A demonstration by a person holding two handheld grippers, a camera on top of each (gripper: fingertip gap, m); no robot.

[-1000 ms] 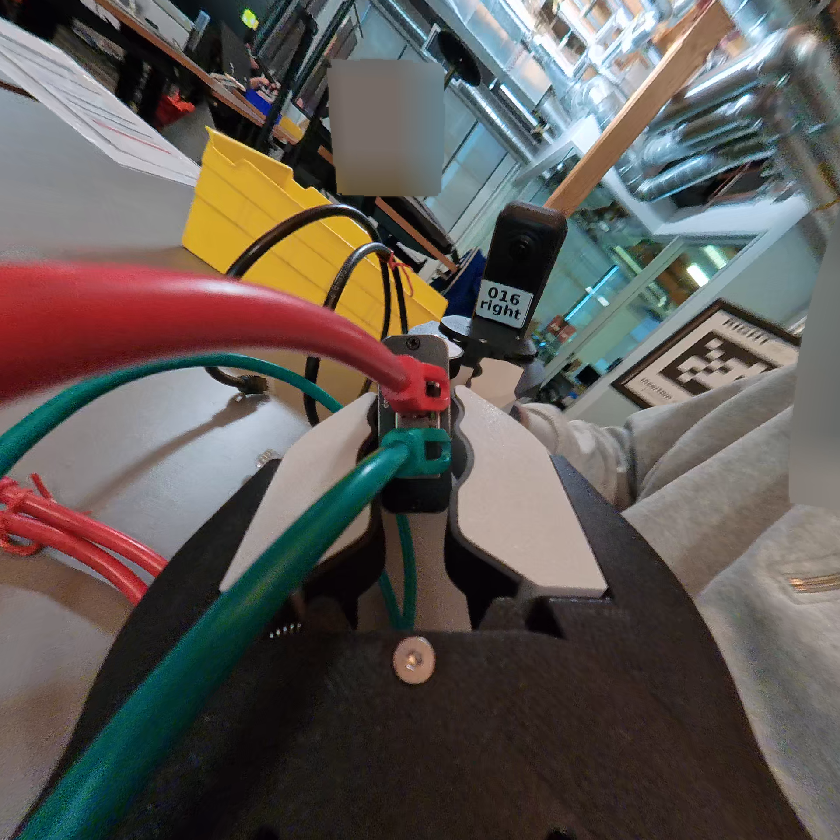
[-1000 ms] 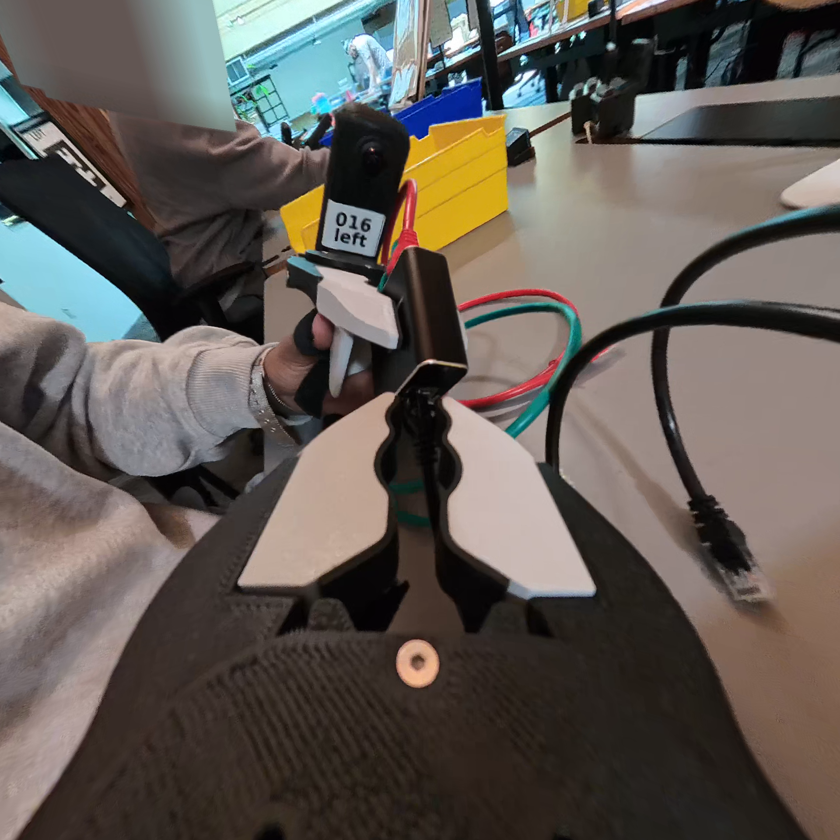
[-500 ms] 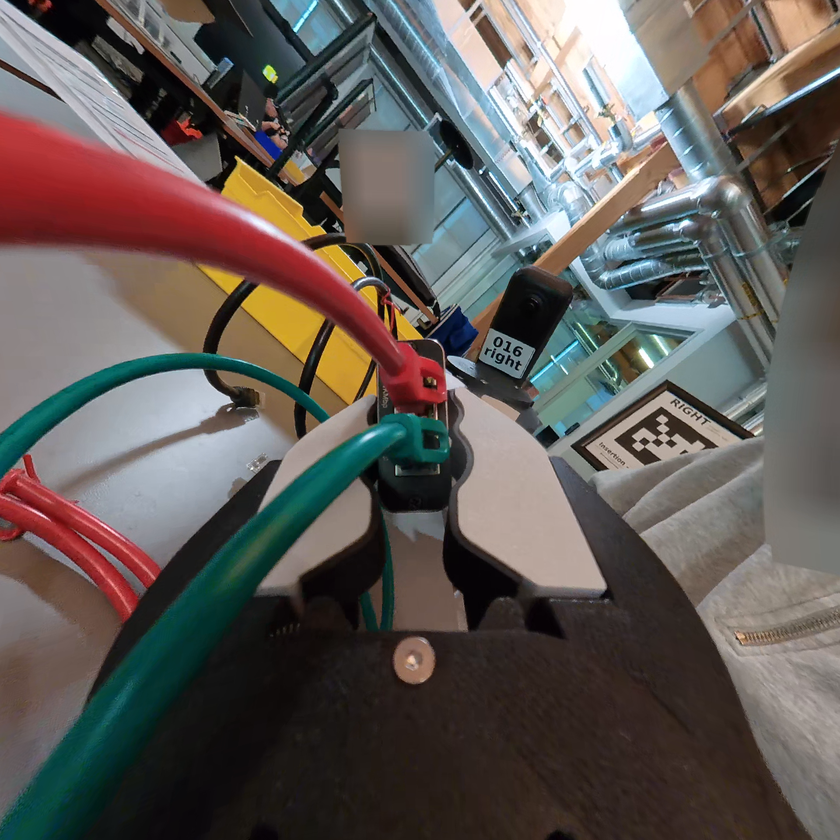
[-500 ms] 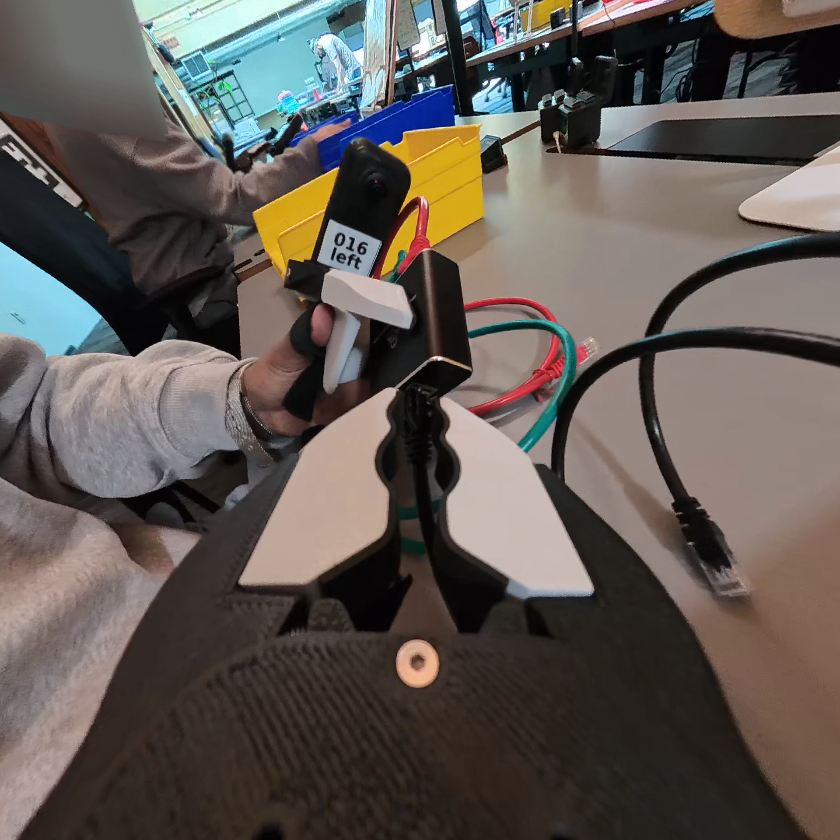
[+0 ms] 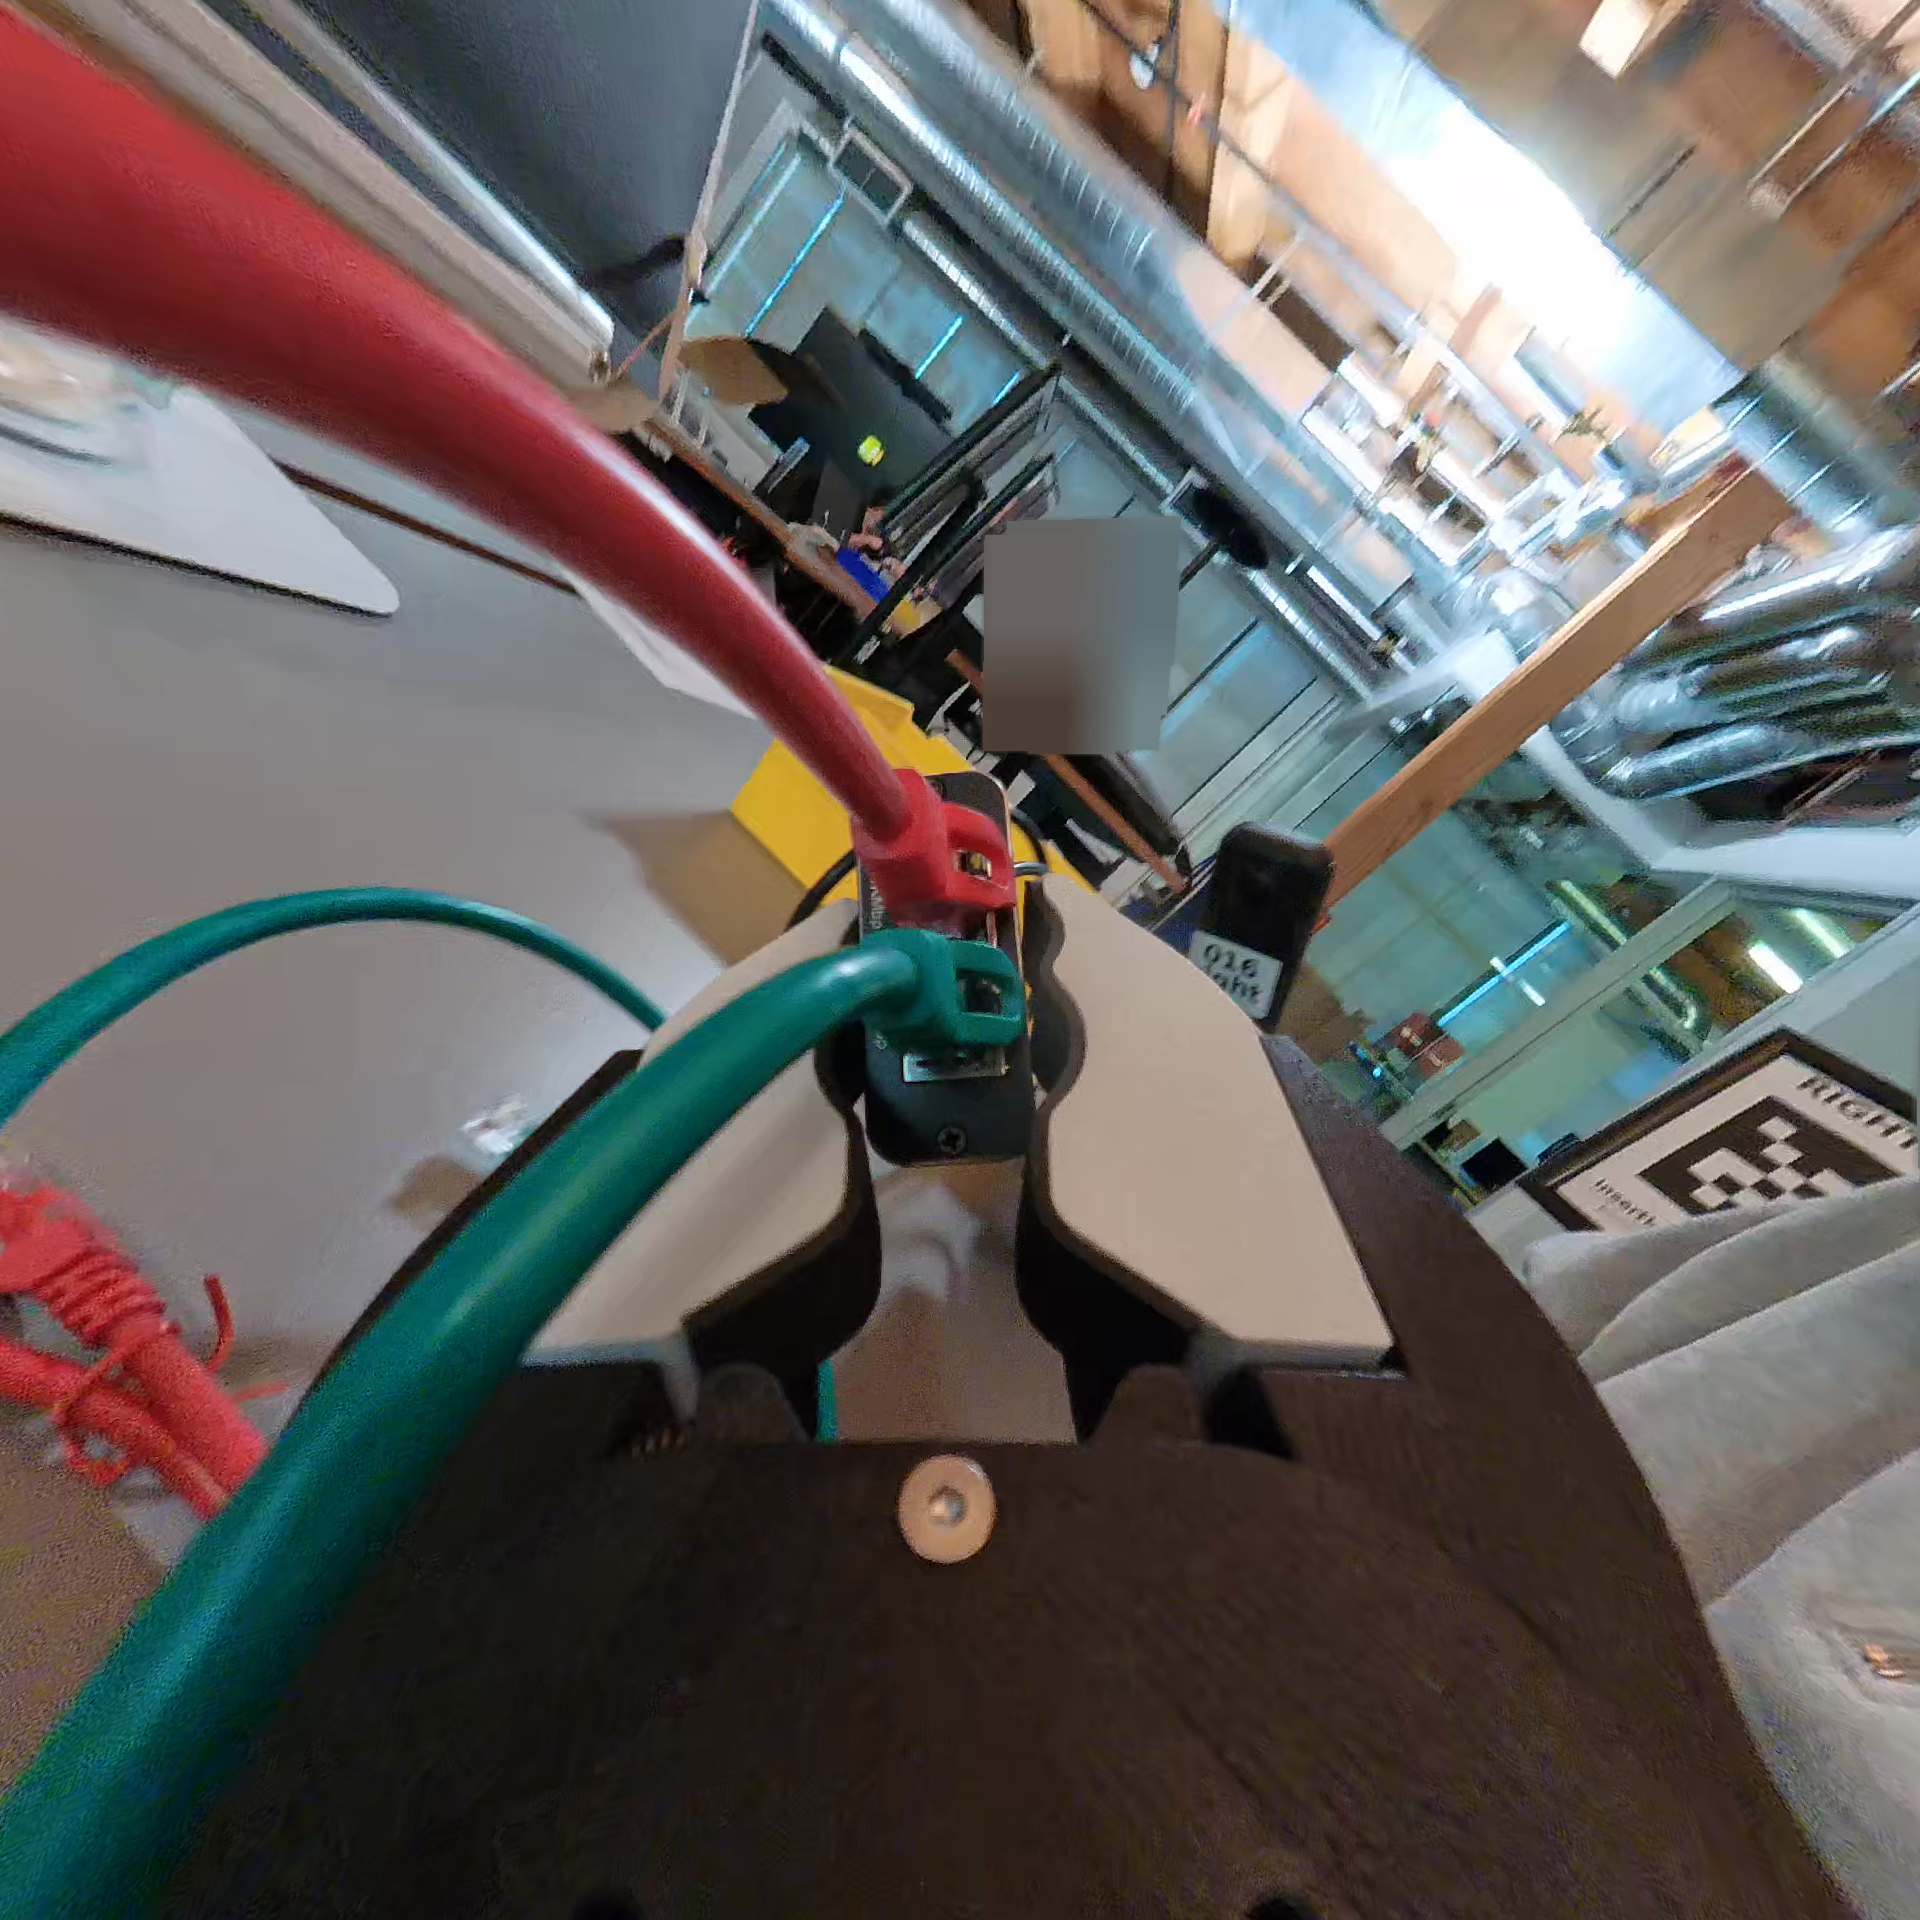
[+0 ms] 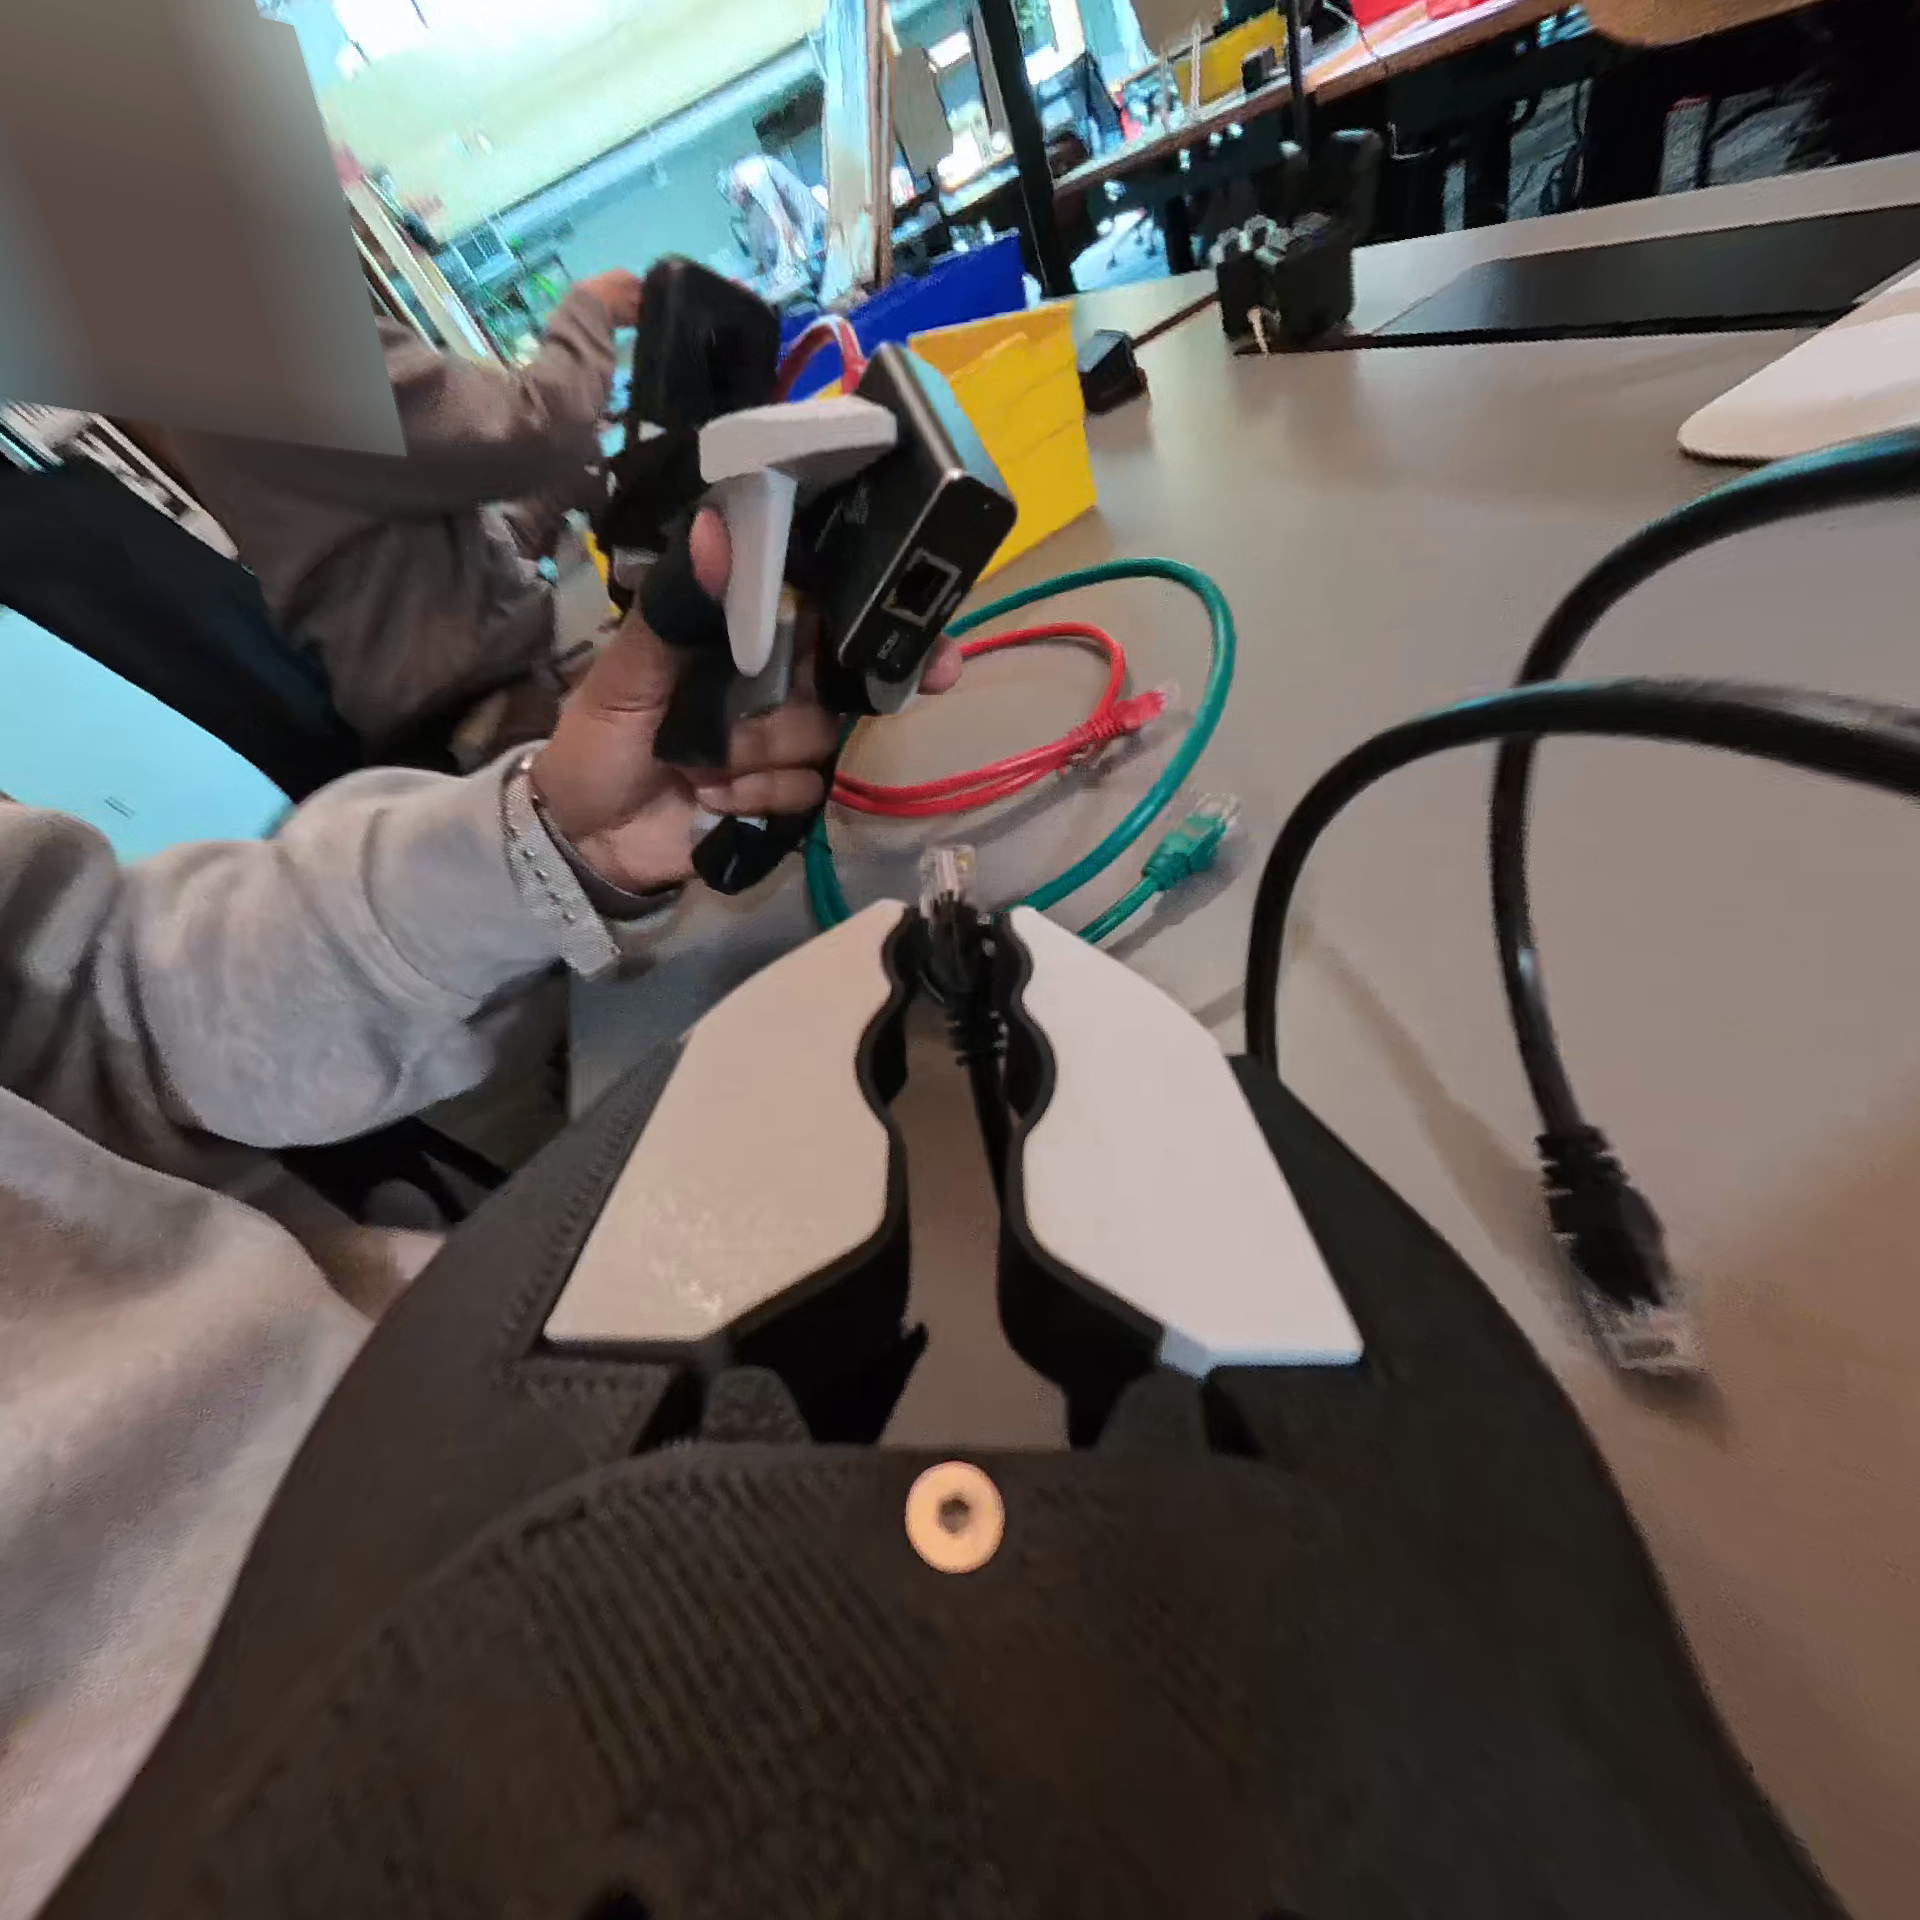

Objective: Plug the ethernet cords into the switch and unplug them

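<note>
Centre frame, left wrist view: left gripper point(image 5: 945, 1049) clamps one black switch point(image 5: 940, 1101), lifted off the table, two cords plugged in, one red cord point(image 5: 582, 509), one green cord point(image 5: 436, 1320). Right gripper point(image 6: 954, 971) pinches one black cord's plug point(image 6: 948, 925), unplugged, apart from switch.

Black switch point(image 5: 940, 1101) held aloft, red plug point(image 5: 935, 857), green plug point(image 5: 951, 997) seemingly seated
</note>
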